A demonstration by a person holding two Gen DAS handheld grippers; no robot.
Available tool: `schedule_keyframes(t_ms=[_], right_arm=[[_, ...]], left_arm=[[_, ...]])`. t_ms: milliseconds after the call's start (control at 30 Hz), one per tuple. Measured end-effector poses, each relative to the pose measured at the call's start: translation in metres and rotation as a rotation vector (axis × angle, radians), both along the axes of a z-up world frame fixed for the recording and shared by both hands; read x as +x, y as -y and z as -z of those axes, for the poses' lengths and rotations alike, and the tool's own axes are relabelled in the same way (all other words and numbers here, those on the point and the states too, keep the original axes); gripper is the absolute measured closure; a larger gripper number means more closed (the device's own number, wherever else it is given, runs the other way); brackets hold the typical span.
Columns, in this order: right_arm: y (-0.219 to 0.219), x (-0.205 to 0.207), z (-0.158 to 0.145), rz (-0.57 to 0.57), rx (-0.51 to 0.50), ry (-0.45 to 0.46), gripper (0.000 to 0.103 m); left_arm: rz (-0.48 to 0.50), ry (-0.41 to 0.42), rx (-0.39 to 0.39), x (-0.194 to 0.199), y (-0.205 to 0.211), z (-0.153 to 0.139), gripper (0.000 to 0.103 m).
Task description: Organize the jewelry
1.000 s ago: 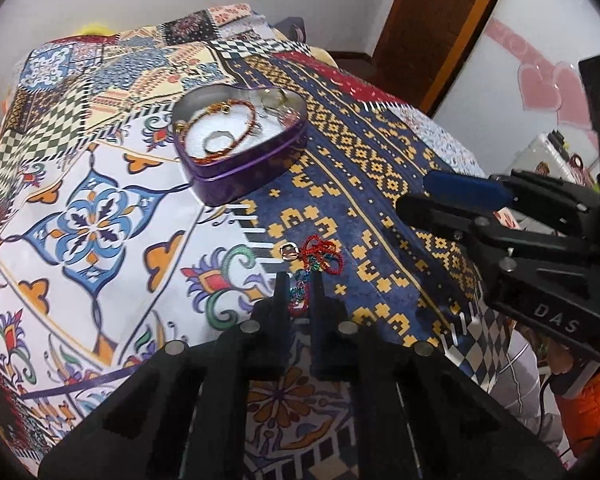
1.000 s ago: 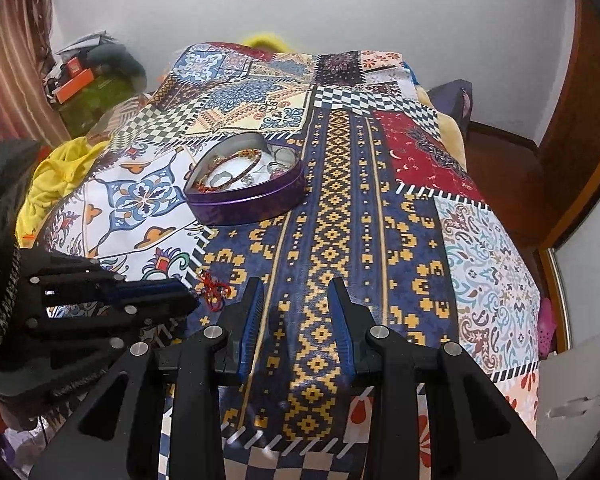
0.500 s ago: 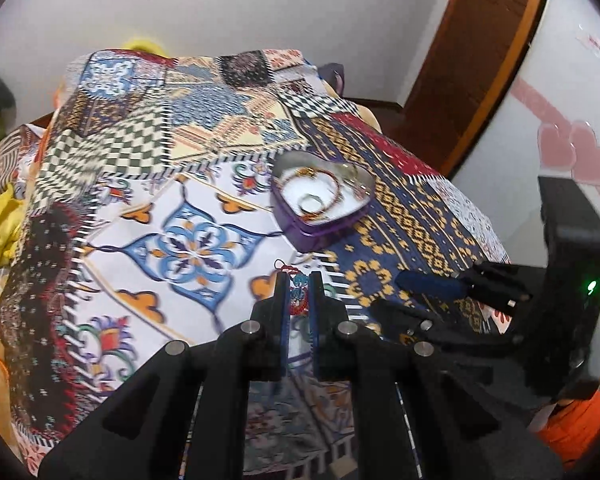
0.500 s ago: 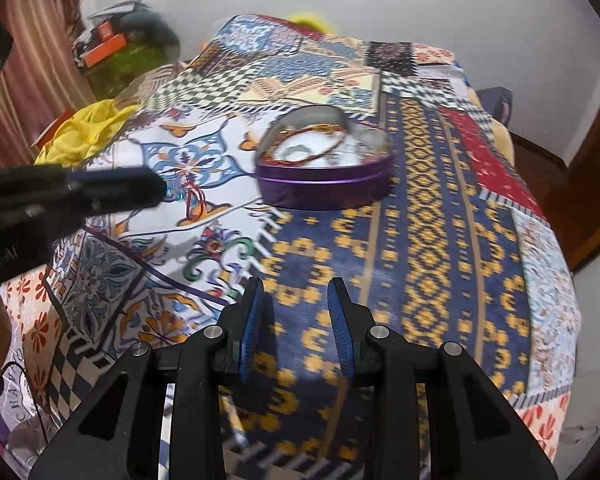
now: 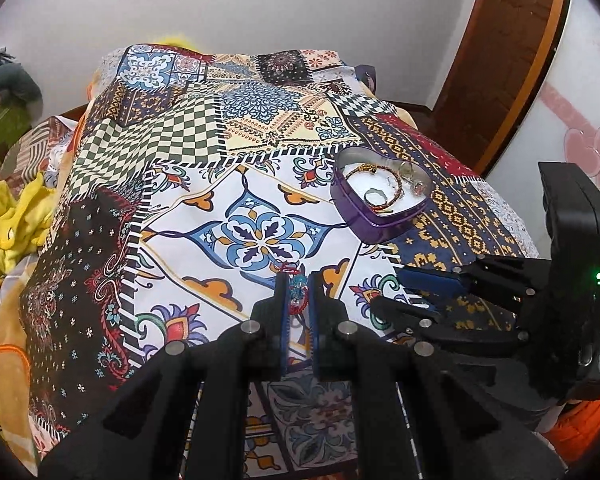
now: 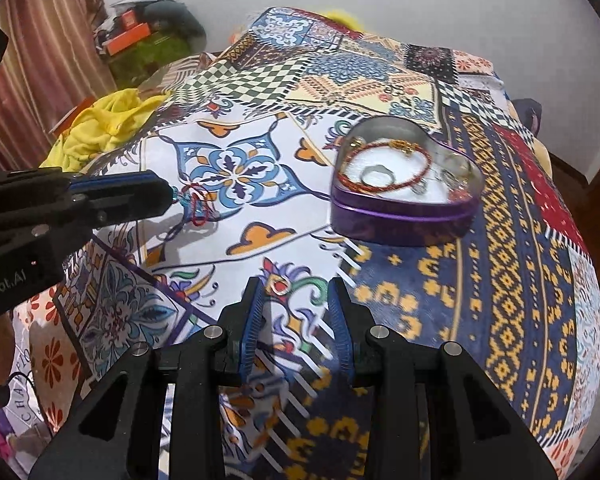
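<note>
Right hand-held gripper hangs released right over a small ring on the bedspread. Left hand-held gripper is clenched on a red beaded bracelet (raised off the bed). Farther back sits the purple heart tin, bracelets and rings inside

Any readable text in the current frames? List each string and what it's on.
"Robot.AI": on the body of the left gripper, right wrist view; its start is cut off at the picture's edge.
"CHA": printed along a pale strip at the lower left of the same view; the remaining letters are too blurred to read.
Nothing readable in the left wrist view.
</note>
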State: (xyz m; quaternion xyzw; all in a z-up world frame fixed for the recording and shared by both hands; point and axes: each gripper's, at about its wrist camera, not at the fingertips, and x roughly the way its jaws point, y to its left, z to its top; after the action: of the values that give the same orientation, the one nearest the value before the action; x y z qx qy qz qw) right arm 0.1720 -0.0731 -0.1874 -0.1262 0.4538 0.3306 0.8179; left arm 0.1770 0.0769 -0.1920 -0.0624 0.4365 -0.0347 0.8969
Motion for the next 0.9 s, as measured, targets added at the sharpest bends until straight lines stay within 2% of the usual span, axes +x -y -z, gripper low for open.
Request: schedule_keyframes(t_ms=[133, 167, 200, 233, 267, 500, 900], right_arm=[[-0.007, -0.003, 0.002, -0.018, -0.016, 0.013, 0.073], [-0.008, -0.004, 0.003, -0.024, -0.016, 0.016, 0.078], [-0.009, -0.004, 0.003, -0.038, -0.013, 0.01, 0.088], [-0.009, -0.004, 0.004, -0.044, -0.012, 0.005, 0.093], [-0.009, -0.004, 0.004, -0.044, -0.013, 0.003, 0.094], [-0.004, -0.005, -0.002, -0.029, 0.007, 0.014, 0.094], [0.043, 0.011, -0.051, 0.106, 0.103, 0.11, 0.094]], left_arm=[[-0.001, 0.002, 0.002, 0.0, -0.001, 0.0, 0.096], [-0.001, 0.002, 0.002, 0.0, 0.0, 0.0, 0.096], [0.001, 0.002, 0.003, 0.0, 0.0, 0.0, 0.096], [0.002, 0.002, 0.003, 0.0, 0.001, 0.0, 0.096], [0.004, 0.001, 0.003, 0.0, 0.002, 0.0, 0.096], [0.017, 0.011, 0.002, 0.001, 0.007, -0.006, 0.096], [0.053, 0.078, 0.014, 0.013, 0.028, -0.034, 0.096]])
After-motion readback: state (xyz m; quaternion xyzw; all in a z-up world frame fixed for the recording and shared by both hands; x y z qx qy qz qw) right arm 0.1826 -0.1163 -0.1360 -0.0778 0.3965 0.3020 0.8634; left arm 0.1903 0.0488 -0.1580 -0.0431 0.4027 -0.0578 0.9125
